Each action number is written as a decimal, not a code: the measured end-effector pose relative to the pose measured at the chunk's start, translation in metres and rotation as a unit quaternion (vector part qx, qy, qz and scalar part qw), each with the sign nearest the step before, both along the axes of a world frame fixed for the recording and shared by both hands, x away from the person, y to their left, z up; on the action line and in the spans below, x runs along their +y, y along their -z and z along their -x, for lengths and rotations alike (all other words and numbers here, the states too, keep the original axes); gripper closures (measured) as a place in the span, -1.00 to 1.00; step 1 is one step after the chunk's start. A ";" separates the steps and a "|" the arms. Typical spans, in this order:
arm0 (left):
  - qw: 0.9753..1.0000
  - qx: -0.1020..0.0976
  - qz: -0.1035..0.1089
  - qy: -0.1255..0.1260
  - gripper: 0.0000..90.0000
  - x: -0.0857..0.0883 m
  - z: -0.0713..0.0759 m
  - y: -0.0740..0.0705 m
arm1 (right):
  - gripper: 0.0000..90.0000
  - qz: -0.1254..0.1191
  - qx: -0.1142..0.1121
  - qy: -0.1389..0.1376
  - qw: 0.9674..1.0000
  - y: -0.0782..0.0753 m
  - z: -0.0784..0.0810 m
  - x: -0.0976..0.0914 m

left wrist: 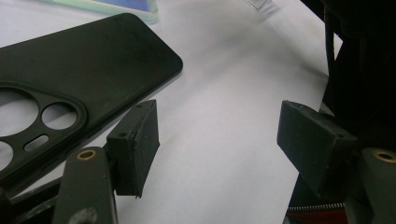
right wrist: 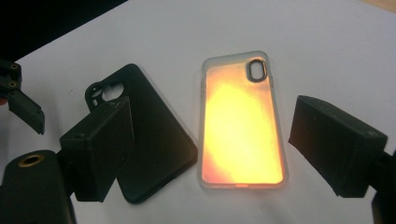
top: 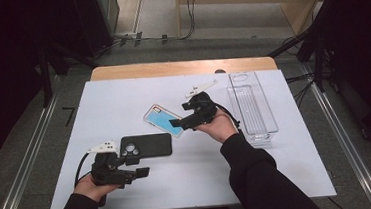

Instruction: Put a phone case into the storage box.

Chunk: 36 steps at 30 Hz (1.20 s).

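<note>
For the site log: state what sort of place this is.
Likely a lab or recording studio: a white-topped table stands on a grey floor between metal floor rails, with cables trailing behind.

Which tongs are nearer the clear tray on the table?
Right. The right tongs sit over the iridescent case, just left of the clear tray; the left tongs are far off beside the black case.

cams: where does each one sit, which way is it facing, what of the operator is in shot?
High view: above the person's side, looking forward and down on the table; forearms, left claw, right claw.
Left gripper view: rides the left claw, over the black phone case.
Right gripper view: rides the right claw, facing the iridescent phone case.
Shared: all show both cases.
</note>
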State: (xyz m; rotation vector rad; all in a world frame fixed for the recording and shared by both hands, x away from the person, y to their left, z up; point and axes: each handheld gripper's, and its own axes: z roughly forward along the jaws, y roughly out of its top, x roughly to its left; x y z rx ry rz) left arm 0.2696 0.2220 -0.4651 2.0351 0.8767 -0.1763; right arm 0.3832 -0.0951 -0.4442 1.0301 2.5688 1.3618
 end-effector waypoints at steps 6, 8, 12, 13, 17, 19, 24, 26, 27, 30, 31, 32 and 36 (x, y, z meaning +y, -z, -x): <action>1.000 0.001 0.000 0.001 -0.33 0.000 0.000 0.000 | -0.73 0.002 -0.005 -0.004 1.000 0.002 -0.013 0.012; 1.000 -0.002 0.001 0.001 -0.33 0.000 0.000 -0.001 | -0.73 -0.001 -0.004 -0.006 1.000 0.004 -0.017 0.015; 1.000 0.000 0.002 -0.001 -0.33 0.001 0.000 -0.001 | -0.73 -0.007 0.003 -0.003 1.000 0.007 -0.024 0.019; 1.000 0.000 -0.001 0.001 -0.33 0.001 0.000 -0.001 | -0.73 -0.005 0.004 -0.002 1.000 0.008 -0.026 0.021; 1.000 -0.002 0.002 0.001 -0.33 0.001 0.000 -0.001 | -0.73 -0.003 0.010 -0.003 1.000 0.012 -0.032 0.030; 1.000 -0.004 0.002 0.001 -0.33 0.002 0.000 -0.001 | -0.80 -0.006 0.008 -0.007 1.000 0.012 -0.035 0.033; 1.000 -0.006 0.003 0.000 -0.33 0.002 0.000 -0.002 | -1.00 -0.007 0.012 -0.010 1.000 0.014 -0.043 0.037; 1.000 -0.006 0.002 0.001 -0.33 0.002 0.000 -0.001 | -1.00 0.005 0.011 -0.002 1.000 0.017 -0.045 0.039; 1.000 -0.006 0.002 0.001 -0.33 0.002 0.000 -0.002 | -1.00 0.009 0.012 -0.002 1.000 0.019 -0.045 0.040; 1.000 -0.004 0.002 0.001 -0.33 0.002 0.000 -0.002 | -1.00 0.021 0.010 0.004 1.000 0.024 -0.046 0.042; 1.000 -0.003 0.002 0.000 -0.33 0.002 0.000 -0.001 | -1.00 0.026 0.008 0.002 1.000 0.026 -0.046 0.043; 1.000 -0.002 0.002 0.001 -0.33 0.002 0.000 -0.001 | -1.00 0.027 0.009 0.007 1.000 0.027 -0.046 0.043; 1.000 -0.003 0.002 0.001 -0.33 0.002 0.000 -0.002 | -1.00 0.028 0.005 0.007 1.000 0.030 -0.046 0.047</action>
